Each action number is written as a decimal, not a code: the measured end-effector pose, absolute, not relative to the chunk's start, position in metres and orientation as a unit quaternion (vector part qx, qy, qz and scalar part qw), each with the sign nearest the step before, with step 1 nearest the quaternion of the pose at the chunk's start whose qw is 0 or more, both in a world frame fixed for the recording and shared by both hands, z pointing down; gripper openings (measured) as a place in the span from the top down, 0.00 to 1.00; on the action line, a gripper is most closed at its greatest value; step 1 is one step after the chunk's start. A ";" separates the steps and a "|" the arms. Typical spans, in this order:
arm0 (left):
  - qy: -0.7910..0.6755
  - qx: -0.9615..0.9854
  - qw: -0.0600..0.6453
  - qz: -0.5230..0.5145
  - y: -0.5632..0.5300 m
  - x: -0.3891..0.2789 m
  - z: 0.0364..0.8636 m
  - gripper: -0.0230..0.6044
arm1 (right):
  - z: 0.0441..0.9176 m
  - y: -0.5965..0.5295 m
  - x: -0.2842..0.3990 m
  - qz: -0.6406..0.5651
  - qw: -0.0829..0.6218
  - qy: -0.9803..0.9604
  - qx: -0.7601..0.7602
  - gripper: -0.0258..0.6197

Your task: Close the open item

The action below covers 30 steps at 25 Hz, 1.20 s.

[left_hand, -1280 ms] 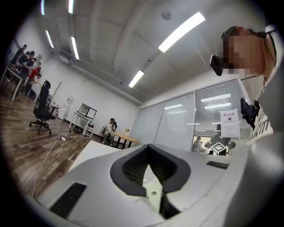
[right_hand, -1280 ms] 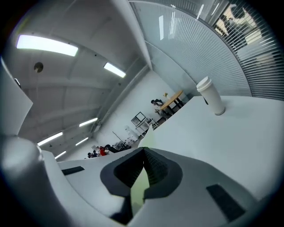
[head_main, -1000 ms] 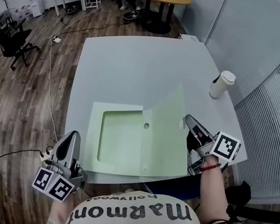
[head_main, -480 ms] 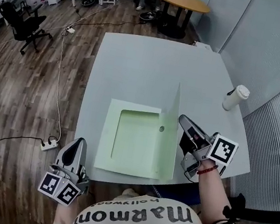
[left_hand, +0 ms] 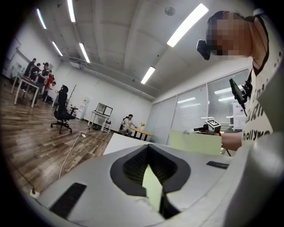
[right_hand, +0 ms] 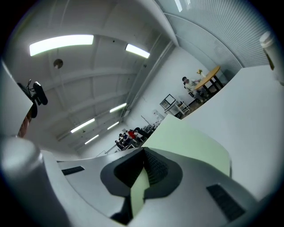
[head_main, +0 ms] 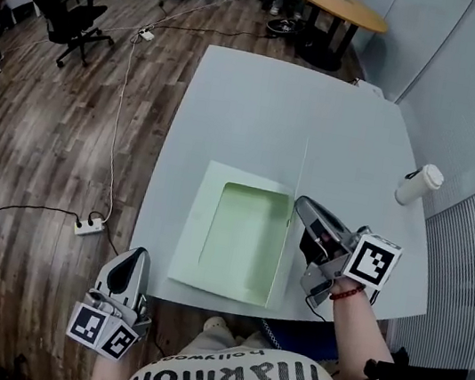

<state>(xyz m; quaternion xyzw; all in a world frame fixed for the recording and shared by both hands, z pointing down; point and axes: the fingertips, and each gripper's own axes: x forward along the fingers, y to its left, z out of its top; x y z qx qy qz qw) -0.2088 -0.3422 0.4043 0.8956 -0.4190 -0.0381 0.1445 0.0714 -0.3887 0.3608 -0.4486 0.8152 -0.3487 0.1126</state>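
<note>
Folder [head_main: 243, 235] cover upright, right tongs [head_main: 299, 207] pinching

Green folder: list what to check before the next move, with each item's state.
1. Grip: the right gripper has its jaws shut on the raised cover of the light green paper folder. Ok.
2. Cover position: it stands about upright at the fold and is not yet down. Not ok.
3. Landing half: the folder's lower half lies flat on the grey table. Ok.
4. Left gripper: off the table's near edge, apart from the folder. Ok.
5. White paper cup: far right, outside the cover's path. Ok.
6. Lower half staying put: nothing holds it down. Cannot tell.
</note>
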 end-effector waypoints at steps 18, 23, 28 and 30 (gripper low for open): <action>-0.478 0.861 0.167 -0.048 -0.315 -0.236 0.421 0.97 | 0.402 -0.419 0.000 -0.258 -0.006 0.877 -0.405 0.97; -0.480 0.858 0.177 -0.043 -0.307 -0.238 0.429 0.97 | 0.417 -0.431 -0.022 -0.226 -0.051 0.892 -0.388 0.97; -0.488 0.851 0.190 -0.030 -0.296 -0.241 0.446 0.97 | 0.433 -0.436 -0.038 -0.215 -0.068 0.899 -0.376 0.96; -0.491 0.849 0.194 -0.028 -0.292 -0.244 0.452 0.97 | 0.439 -0.437 -0.043 -0.208 -0.077 0.901 -0.373 0.96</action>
